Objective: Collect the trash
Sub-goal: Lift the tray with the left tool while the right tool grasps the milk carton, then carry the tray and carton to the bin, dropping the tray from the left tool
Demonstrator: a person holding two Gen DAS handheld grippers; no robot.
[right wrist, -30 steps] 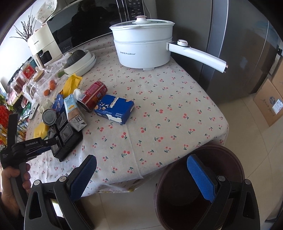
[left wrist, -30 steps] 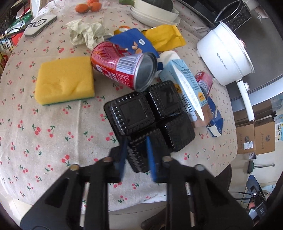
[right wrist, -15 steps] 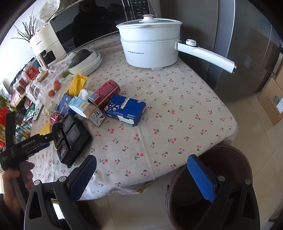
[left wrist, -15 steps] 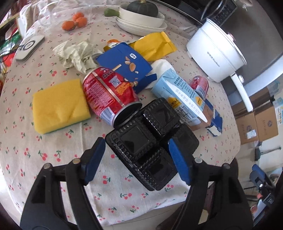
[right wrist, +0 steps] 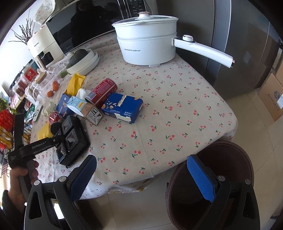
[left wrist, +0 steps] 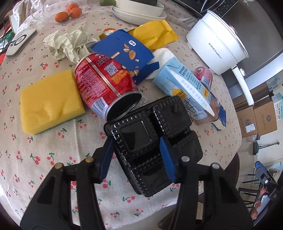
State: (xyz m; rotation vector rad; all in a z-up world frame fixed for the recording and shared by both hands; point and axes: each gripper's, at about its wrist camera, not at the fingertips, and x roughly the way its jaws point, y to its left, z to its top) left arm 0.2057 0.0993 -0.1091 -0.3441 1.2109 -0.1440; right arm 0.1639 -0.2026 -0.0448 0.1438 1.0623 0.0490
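Observation:
A black plastic four-cell tray [left wrist: 153, 134] lies near the table's front edge, also in the right wrist view [right wrist: 73, 139]. My left gripper [left wrist: 136, 152] straddles one raised cell of it, pads at both sides, closing; firm contact is unclear. Behind it lie a red can [left wrist: 104, 83], a blue snack box [left wrist: 123, 53], a light-blue milk carton [left wrist: 184, 88], a crumpled tissue [left wrist: 69, 42] and a yellow wrapper [left wrist: 155, 33]. My right gripper [right wrist: 141, 174] is open and empty, off the table, above a brown trash bin [right wrist: 228, 178].
A yellow sponge [left wrist: 47, 99], a white electric pot [right wrist: 146, 47] with long handle, stacked plates [right wrist: 84, 63], oranges [left wrist: 68, 13], a second red can [right wrist: 101, 90] and a blue biscuit box [right wrist: 122, 107] sit on the cherry-print tablecloth [right wrist: 176, 115]. Cardboard boxes stand on the floor.
My left gripper was shut, opened wide, and now has narrowed around a cell of the black tray while moving closer. The right gripper drifted slightly, still open over the bin.

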